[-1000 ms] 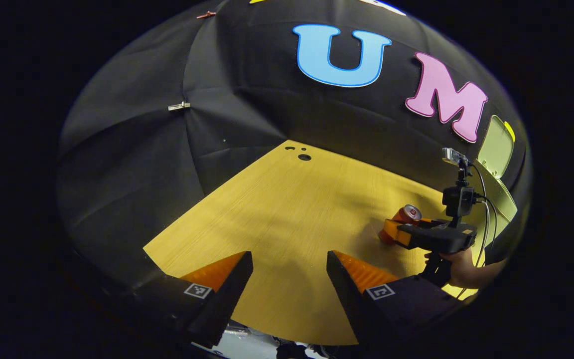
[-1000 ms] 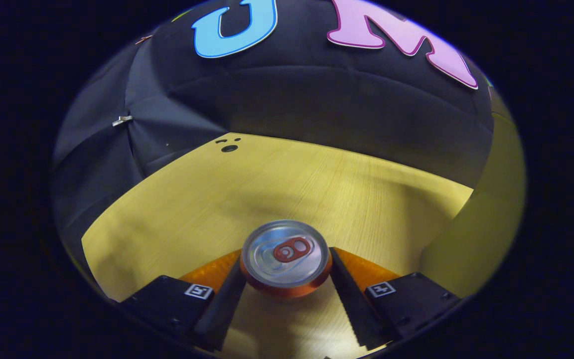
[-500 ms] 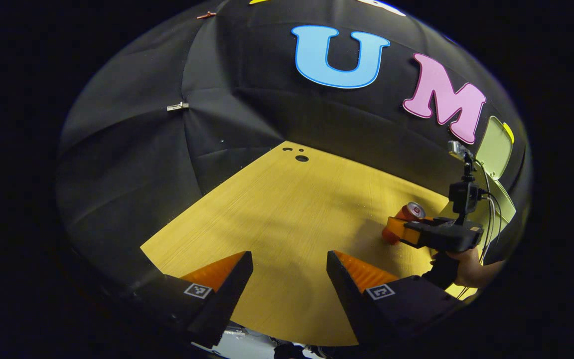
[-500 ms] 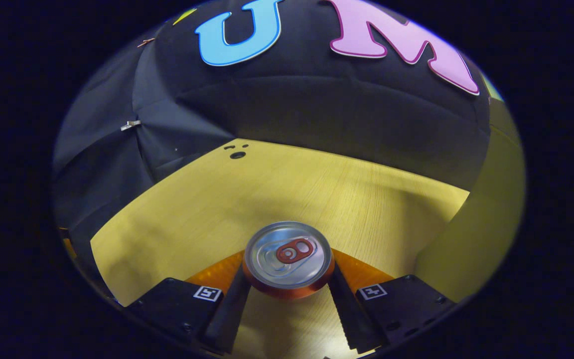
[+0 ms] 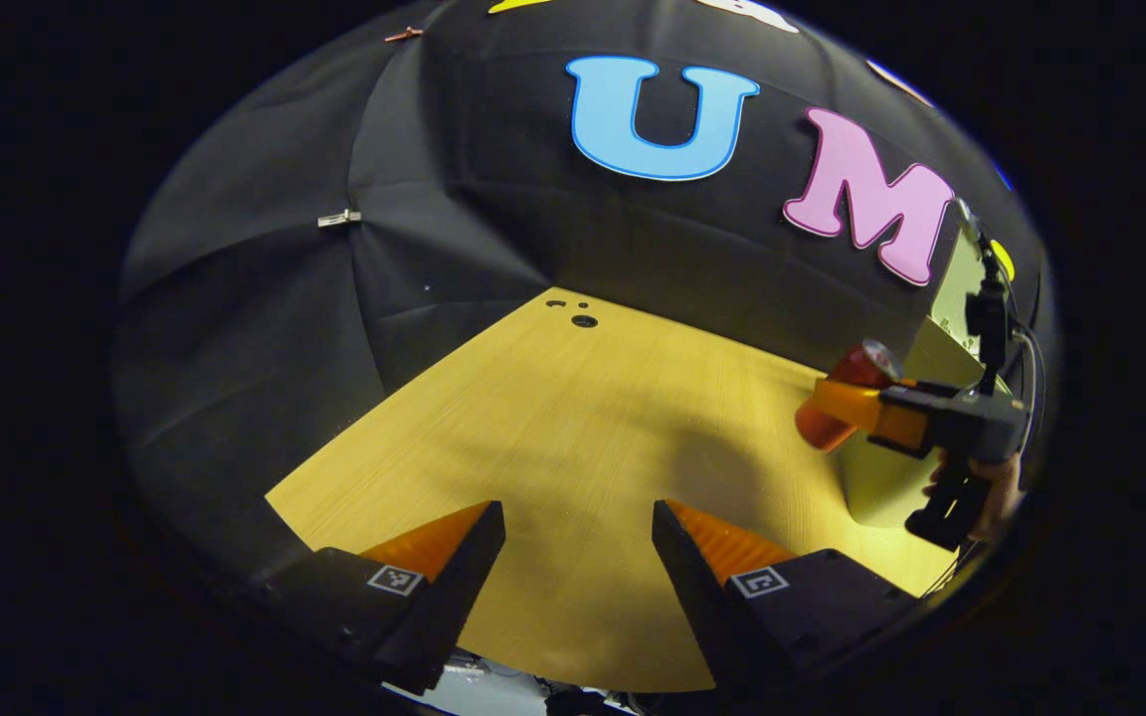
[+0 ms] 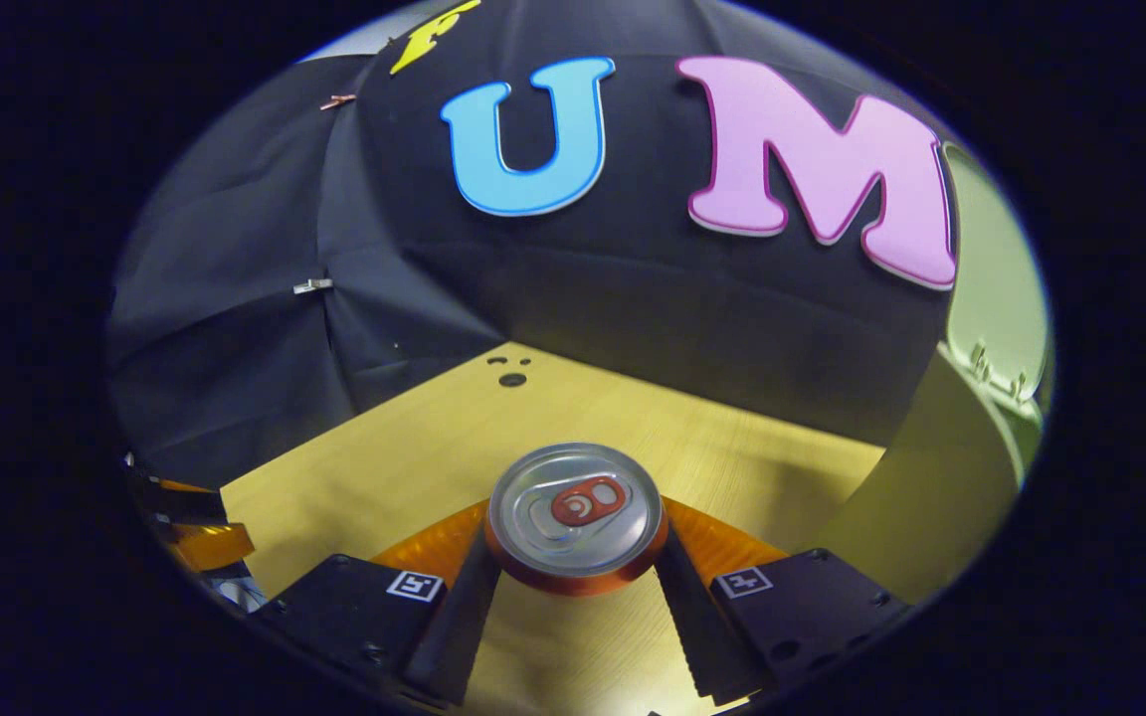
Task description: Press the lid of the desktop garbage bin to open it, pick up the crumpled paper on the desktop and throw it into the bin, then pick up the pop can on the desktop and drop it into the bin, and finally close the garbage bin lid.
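I've got the can (image 6: 574,517) clamped in the right tongs (image 6: 573,567), both fingers pressed on its sides, top facing the cam. In the left gripper view it's lifted off the bench (image 5: 573,438), hanging just beside the bin (image 5: 881,477) wall.

Progress, as I judge it: bin lid (image 6: 996,268) stands up, so opening's done. No paper ball on the bench, so prob already binned, tho I can't see inside the bin. Left to do: carry can over the rim, drop, shut lid.

Left tongs (image 5: 578,557) are wide apart, holding nothing, low over the near bench edge, well apart from the action.

Room: bin sits at my right, near the back cloth; rim looks higher than the can's base, so I'd need more lift before swinging across. Upright lid behind the opening is the thing to not clip. Bench to the left is bare, plenty of space to back out.
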